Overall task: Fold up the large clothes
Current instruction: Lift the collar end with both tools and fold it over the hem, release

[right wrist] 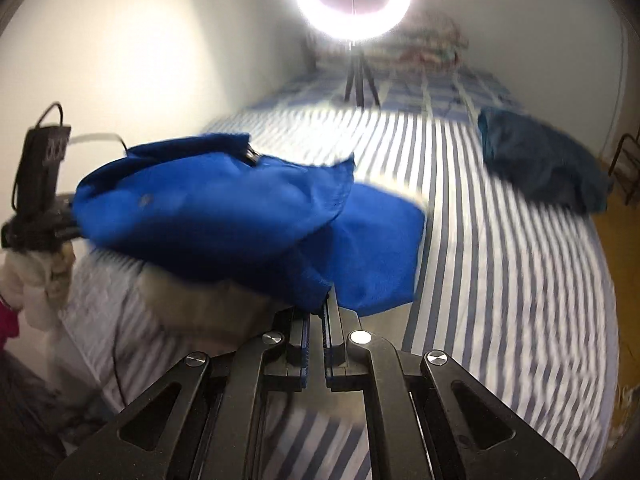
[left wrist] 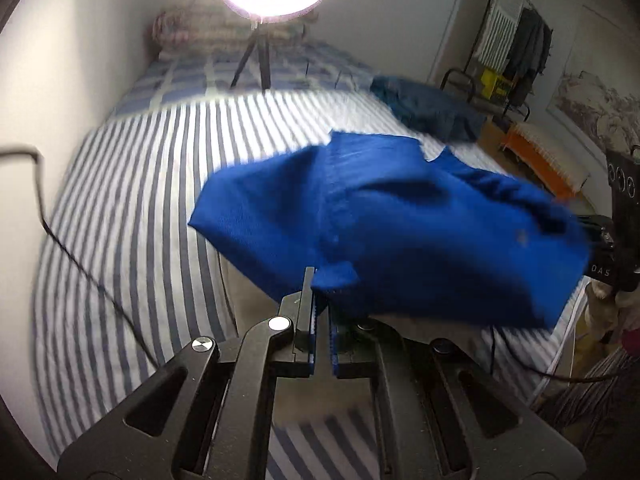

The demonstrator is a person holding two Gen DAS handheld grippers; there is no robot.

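Note:
A bright blue garment [left wrist: 400, 220] hangs stretched in the air above the striped bed [left wrist: 140, 200], blurred by motion. My left gripper [left wrist: 320, 292] is shut on one edge of it. My right gripper [right wrist: 324, 300] is shut on the other edge of the same blue garment [right wrist: 224, 216]. A metal button or snap shows near the garment's top edge in the right wrist view. The right gripper's body shows at the right edge of the left wrist view [left wrist: 616, 240]; the left gripper's body shows at the left edge of the right wrist view [right wrist: 36, 208].
A dark teal folded garment [left wrist: 432, 108] lies at the bed's far right [right wrist: 544, 160]. A ring light on a tripod [left wrist: 256, 52] stands on the bed's far end. A cable [left wrist: 60, 240] trails over the bed. A clothes rack and orange bench [left wrist: 540, 156] stand right of the bed.

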